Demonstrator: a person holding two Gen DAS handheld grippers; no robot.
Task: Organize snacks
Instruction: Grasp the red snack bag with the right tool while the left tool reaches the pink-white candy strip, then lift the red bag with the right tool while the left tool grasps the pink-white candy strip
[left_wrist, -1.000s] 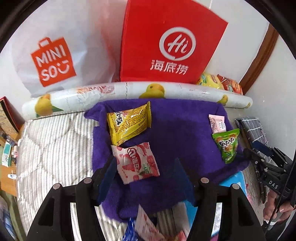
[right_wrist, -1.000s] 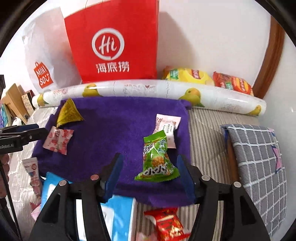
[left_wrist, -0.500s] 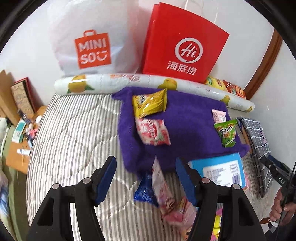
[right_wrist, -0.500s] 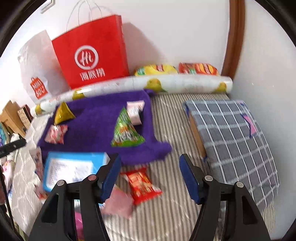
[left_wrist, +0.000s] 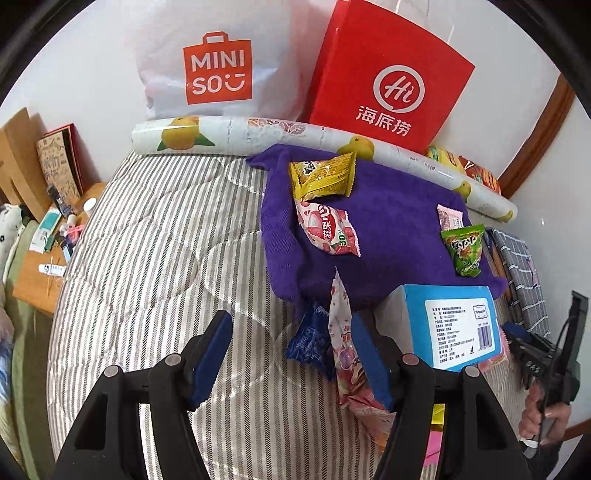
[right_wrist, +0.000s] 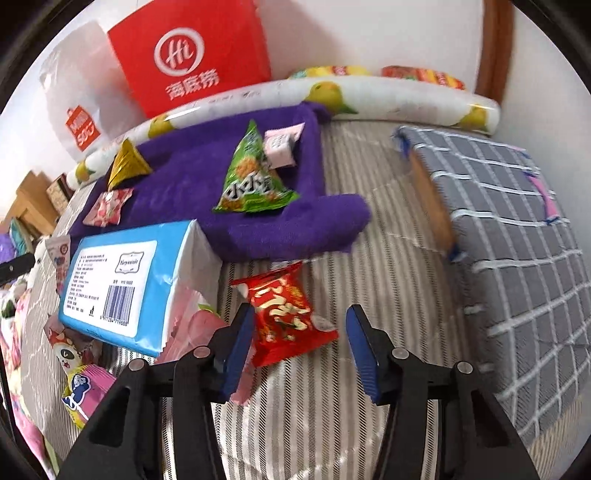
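The left gripper (left_wrist: 291, 354) hangs over the striped mattress (left_wrist: 155, 258) with its blue-padded fingers (left_wrist: 210, 356) spread wide and nothing between them. Just ahead of its right finger lie a dark blue packet (left_wrist: 309, 341) and a long pink-and-white packet (left_wrist: 341, 332), both at the near edge of the purple towel (left_wrist: 391, 236). Farther ahead on the towel sit a yellow snack packet (left_wrist: 322, 176) and, nearer to the tongs and touching it, a pink strawberry packet (left_wrist: 328, 229). Off to the right on the towel are a green snack packet (left_wrist: 463, 249) and a small pale pink packet (left_wrist: 450, 217) just beyond it. A light blue tissue pack (left_wrist: 456, 328) lies right of the tongs, at the towel's near edge.

The right gripper (right_wrist: 301, 347) is also spread, holding nothing; a red snack packet (right_wrist: 286, 317) lies on the mattress between its fingertips, closer to the left finger. Left of the tongs is the tissue pack (right_wrist: 122, 284), with more pink packets (right_wrist: 192, 325) under and around it. Ahead on the towel (right_wrist: 280, 221) stands the green packet (right_wrist: 251, 177). To the right lies a grey checked cushion (right_wrist: 517, 236). Far ahead, a red paper bag (right_wrist: 192, 55) and a white Miniso bag (right_wrist: 77, 103) lean on the wall behind a lemon-print roll (right_wrist: 388, 99)
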